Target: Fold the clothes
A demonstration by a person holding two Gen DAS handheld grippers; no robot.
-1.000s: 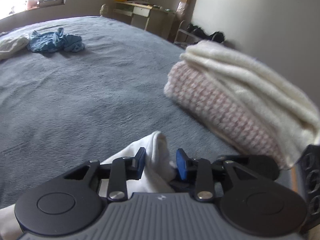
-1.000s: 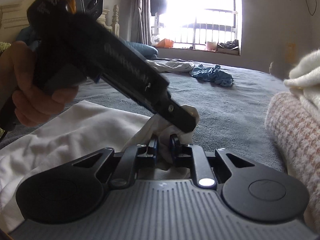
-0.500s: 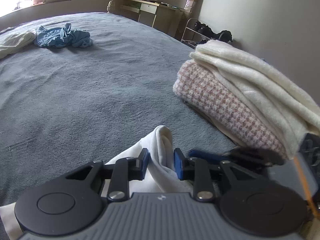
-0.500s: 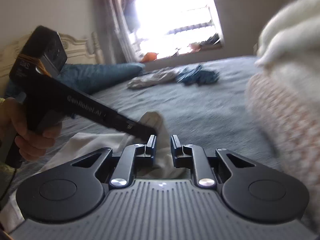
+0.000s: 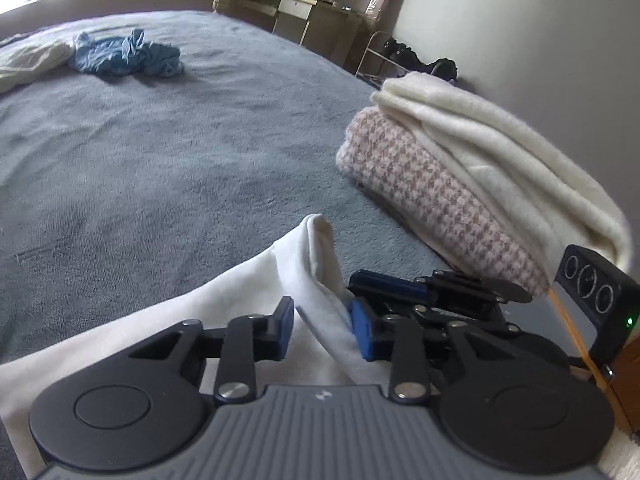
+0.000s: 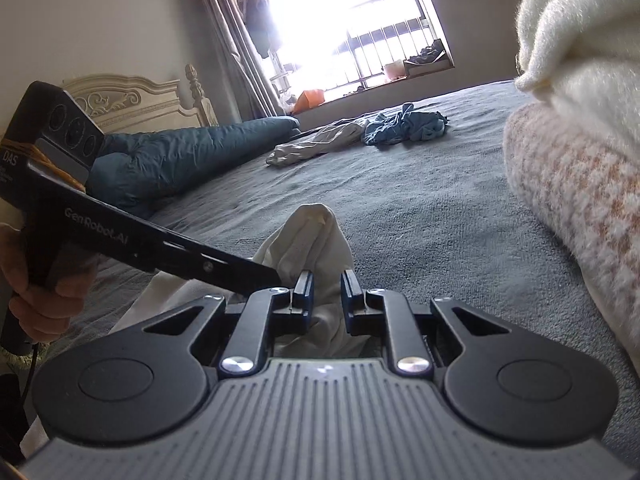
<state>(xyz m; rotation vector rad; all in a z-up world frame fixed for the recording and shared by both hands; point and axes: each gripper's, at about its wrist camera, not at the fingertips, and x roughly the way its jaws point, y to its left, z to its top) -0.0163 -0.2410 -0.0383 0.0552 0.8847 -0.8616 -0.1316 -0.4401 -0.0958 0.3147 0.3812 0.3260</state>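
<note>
A white garment (image 5: pixel 168 320) lies on the grey bedspread (image 5: pixel 160 168), one corner pulled up into a standing fold (image 5: pixel 320 248). My left gripper (image 5: pixel 324 328) straddles that fold. Its jaws are closing; the cloth rests against the right blue pad (image 5: pixel 362 330), with a small gap at the left pad. My right gripper (image 6: pixel 326 296) is shut on the same bunched white fold (image 6: pixel 316 236). From the left wrist view, the right gripper (image 5: pixel 360 288) comes in from the right, close beside my left fingers. The left gripper (image 6: pixel 272 278) reaches in from the left, held by a hand (image 6: pixel 36 300).
A folded stack, cream fleece over a pink houndstooth piece (image 5: pixel 440 188), sits close on the right. Far across the bed lie a crumpled blue garment (image 5: pixel 124 54) and a cream one (image 6: pixel 316 142). A teal pillow (image 6: pixel 180 156) lies by the headboard. A desk (image 5: pixel 296 8) stands beyond the bed.
The right gripper rolled and came in close beside the left one on the fold. The left jaws narrowed around the white fold.
</note>
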